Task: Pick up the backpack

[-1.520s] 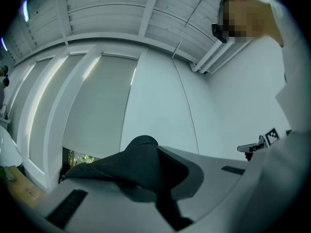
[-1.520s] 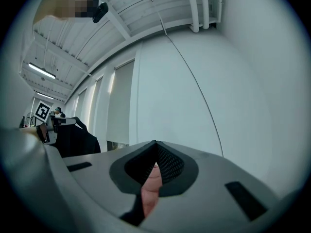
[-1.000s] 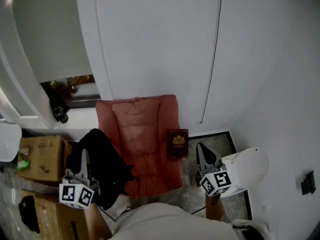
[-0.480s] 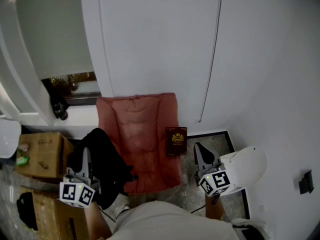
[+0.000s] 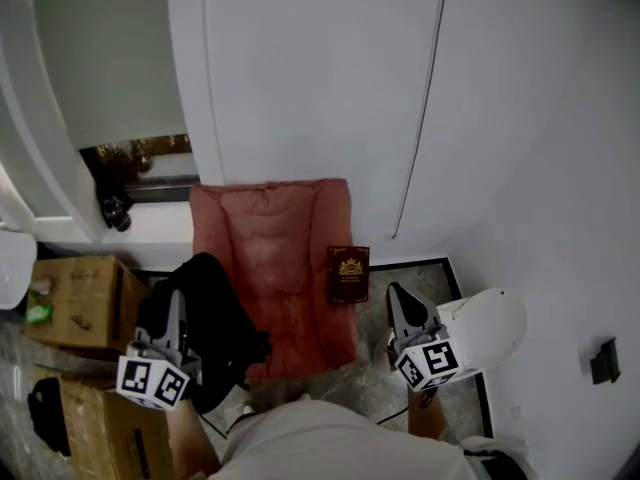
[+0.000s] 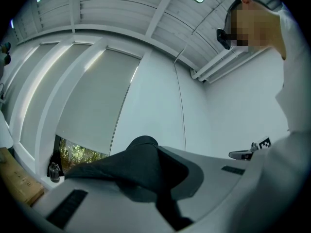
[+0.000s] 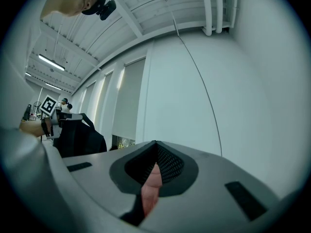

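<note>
The black backpack (image 5: 212,330) hangs at the lower left of the head view, in front of the pink cushion. My left gripper (image 5: 174,306) is shut on its top; in the left gripper view a fold of the black backpack (image 6: 138,166) is pinched between the jaws of the left gripper (image 6: 151,147). The right gripper (image 5: 397,298) hovers to the right of the cushion, shut with nothing in it. In the right gripper view, the right gripper (image 7: 155,144) has its tips together, and the backpack (image 7: 80,139) shows at the left.
A pink folding cushion seat (image 5: 275,258) leans on the white wall, with a brown book (image 5: 348,274) beside it. Cardboard boxes (image 5: 75,303) stand at the left. A white rounded object (image 5: 492,326) sits close to the right gripper. The window ledge (image 5: 140,183) is at the back left.
The right gripper has drifted a little to the left, toward the cushion. The left gripper keeps its hold on the backpack and has hardly moved.
</note>
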A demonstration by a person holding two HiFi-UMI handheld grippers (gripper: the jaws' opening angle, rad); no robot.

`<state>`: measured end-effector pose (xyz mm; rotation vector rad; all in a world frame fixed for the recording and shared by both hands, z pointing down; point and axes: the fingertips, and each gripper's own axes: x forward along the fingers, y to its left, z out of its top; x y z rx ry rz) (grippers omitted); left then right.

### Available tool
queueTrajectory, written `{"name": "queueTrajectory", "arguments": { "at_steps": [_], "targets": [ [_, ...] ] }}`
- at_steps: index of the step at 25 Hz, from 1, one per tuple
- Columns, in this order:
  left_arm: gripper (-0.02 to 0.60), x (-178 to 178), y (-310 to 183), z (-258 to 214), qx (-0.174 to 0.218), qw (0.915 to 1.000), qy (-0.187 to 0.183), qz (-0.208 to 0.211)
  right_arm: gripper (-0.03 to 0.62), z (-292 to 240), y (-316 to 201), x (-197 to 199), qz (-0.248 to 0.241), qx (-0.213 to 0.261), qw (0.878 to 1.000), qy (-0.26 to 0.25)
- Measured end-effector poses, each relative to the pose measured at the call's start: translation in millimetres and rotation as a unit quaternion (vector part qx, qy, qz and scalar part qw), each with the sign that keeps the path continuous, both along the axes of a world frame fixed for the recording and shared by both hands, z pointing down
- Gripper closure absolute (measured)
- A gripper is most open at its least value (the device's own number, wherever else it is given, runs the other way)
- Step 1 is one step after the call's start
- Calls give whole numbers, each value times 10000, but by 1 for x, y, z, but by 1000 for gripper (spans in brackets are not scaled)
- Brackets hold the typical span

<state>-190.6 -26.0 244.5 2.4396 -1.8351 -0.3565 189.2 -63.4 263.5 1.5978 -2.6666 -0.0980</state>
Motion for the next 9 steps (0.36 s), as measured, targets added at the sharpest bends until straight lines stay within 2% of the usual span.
{"name": "queueTrajectory", "arguments": {
  "at_steps": [3,9],
  "targets": [
    [561,-3,1,-2,6,9999,147,11,574,-1,3,-2,20,10,10000,4],
    [561,1,-2,1,-44,9997,205,162,574,2,6,0,93,-35,10000,-2]
  ]
}}
